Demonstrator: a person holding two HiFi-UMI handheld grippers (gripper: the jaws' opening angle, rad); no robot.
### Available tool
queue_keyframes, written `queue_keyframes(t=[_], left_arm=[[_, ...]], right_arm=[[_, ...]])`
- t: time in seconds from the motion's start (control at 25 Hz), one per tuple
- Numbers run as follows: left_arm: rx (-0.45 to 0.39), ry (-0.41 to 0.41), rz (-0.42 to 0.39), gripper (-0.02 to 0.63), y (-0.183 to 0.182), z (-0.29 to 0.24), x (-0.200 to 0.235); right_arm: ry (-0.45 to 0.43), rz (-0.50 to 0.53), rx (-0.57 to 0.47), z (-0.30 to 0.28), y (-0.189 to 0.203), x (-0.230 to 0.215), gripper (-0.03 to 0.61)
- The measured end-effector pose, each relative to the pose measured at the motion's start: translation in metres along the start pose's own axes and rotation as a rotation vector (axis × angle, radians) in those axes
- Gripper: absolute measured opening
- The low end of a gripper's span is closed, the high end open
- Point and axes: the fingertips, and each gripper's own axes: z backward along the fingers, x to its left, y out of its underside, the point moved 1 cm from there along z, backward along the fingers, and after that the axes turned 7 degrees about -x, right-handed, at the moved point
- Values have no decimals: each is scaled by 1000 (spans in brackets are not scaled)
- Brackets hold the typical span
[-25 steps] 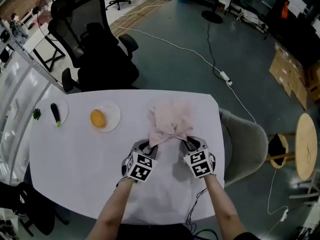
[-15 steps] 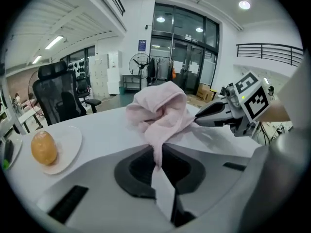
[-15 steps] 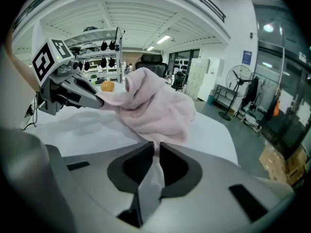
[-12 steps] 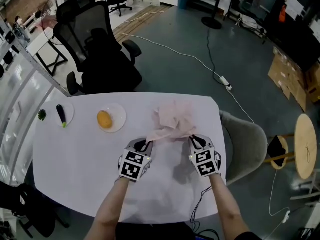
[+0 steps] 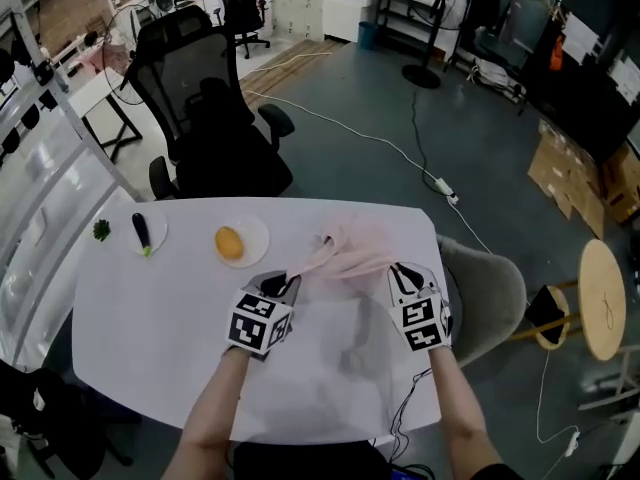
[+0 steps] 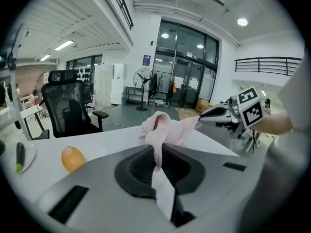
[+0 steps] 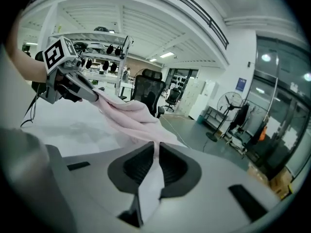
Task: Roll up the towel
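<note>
Fingers [image 6: 134,171]: both pairs have just closed, the left gripper [image 5: 281,288] and right gripper [image 5: 404,275] each pinching a towel [image 5: 348,254] corner.
Towel: bunched, slung between them, at twelve o'clock over the worktop [image 5: 150,308].
Next: we should spread it flat, edges square, before rolling.

Lab-type open office, I'd say: mesh office chair [image 5: 215,133] at 11 o'clock, floor power strip [image 5: 444,186] at 1, cardboard boxes [image 5: 580,173] at 2.

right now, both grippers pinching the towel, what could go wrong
The left gripper and right gripper each pinch only a thin edge of the towel, so it could slip out. It hangs bunched between them, so a roll may start crooked. It is near the table's far edge and could slide off.
</note>
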Motion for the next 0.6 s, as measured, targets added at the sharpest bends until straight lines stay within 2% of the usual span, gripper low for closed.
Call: queue_keyframes(t=[0.28,0.6], left_arm=[[-33,0,38,31,-25,37,14],[-67,45,30,31,-40,89,22]], right_arm=[[54,39,-45,34,-41,1,43],[78,73,-94,77,-84,35,43]])
